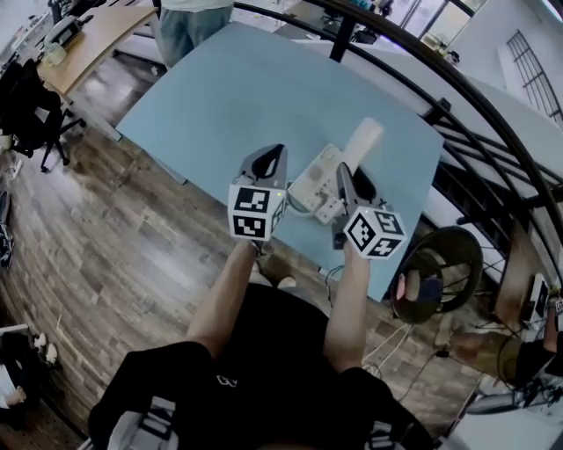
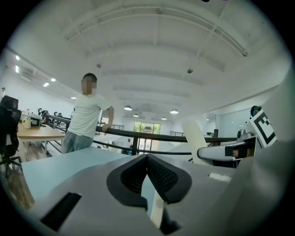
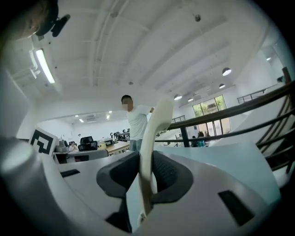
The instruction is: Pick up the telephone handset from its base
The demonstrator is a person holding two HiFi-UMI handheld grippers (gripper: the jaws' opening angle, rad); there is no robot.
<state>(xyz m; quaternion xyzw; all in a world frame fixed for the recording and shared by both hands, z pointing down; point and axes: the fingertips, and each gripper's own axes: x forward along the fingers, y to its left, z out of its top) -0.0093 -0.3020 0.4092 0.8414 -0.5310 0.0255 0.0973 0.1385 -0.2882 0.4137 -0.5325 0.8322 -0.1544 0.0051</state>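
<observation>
My right gripper [image 1: 347, 171] is shut on the white telephone handset [image 1: 362, 141], which sticks up and away from the jaws, lifted off the base. In the right gripper view the handset [image 3: 154, 138] stands edge-on between the dark pads [image 3: 169, 173] of my right gripper [image 3: 146, 175]. The white telephone base [image 1: 315, 180] lies on the pale blue table [image 1: 229, 88], between the two grippers. My left gripper [image 1: 273, 156] hovers to the left of the base. Its tips [image 2: 147, 159] meet with nothing gripped. From there the handset [image 2: 194, 138] shows to the right.
A person in a white shirt [image 1: 193, 22] stands at the table's far end, by a black railing [image 1: 440, 97] that runs along the right side. A wooden desk [image 1: 97, 35] and an office chair [image 1: 31, 105] are at the left, a round stool [image 1: 444, 264] at the right.
</observation>
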